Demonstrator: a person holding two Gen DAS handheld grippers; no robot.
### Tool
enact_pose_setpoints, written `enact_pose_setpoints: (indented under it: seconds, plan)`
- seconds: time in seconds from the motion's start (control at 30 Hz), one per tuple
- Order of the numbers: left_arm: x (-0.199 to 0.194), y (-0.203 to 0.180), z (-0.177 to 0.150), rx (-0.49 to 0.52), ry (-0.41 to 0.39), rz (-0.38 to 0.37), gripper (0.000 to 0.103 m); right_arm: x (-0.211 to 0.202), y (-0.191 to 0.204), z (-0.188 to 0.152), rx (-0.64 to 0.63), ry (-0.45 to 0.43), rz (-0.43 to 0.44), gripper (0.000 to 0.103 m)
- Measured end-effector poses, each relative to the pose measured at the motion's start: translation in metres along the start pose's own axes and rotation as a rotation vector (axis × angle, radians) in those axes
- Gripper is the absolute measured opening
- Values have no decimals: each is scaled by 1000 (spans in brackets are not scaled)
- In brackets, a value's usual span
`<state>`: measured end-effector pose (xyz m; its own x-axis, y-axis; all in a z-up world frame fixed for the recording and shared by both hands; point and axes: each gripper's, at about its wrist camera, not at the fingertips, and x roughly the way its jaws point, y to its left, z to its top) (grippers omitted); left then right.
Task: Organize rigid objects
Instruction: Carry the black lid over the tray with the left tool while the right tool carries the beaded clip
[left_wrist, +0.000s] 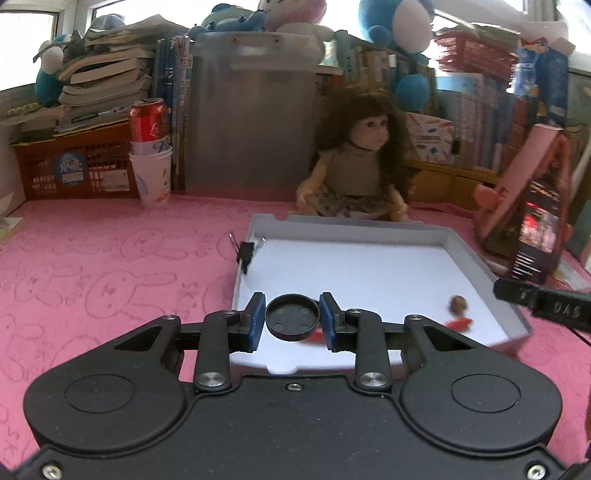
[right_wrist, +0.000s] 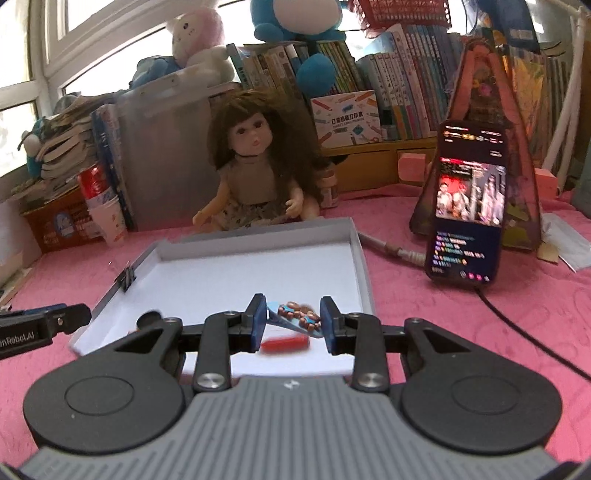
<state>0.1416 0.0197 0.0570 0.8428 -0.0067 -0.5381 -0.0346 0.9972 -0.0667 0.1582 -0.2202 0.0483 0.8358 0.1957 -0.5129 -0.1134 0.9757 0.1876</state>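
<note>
The black round lid (left_wrist: 291, 316) sits pinched flat in the left gripper (left_wrist: 292, 319), just above the near edge of the white tray (left_wrist: 480, 258). The right gripper (right_wrist: 292, 316) pinches a small blue toy (right_wrist: 295, 317), its long side going across the jaws. The tray's bare floor lies straight ahead and below both, so either can likely go first.

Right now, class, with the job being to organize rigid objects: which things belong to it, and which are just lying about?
Belonging to the job:
- black round lid, gripped in the left tool
- small blue packet, gripped in the right tool
- white tray
- red piece and brown nut in it

Lying about:
- doll
- phone
- red can
- books
</note>
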Motion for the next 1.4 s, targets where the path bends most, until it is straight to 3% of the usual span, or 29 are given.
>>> enact_pose_setpoints:
  seconds: [0.4, 0.9, 1.4]
  plan:
    - [88, -3, 37, -49, 186, 1, 30, 72, -5, 36, 0, 160, 43, 36]
    - [131, -17, 33, 0, 231, 58, 30, 109, 2, 26, -21, 223, 35, 36]
    - [133, -20, 29, 39, 220, 63, 30, 112, 6, 18, -63, 227, 21, 40]
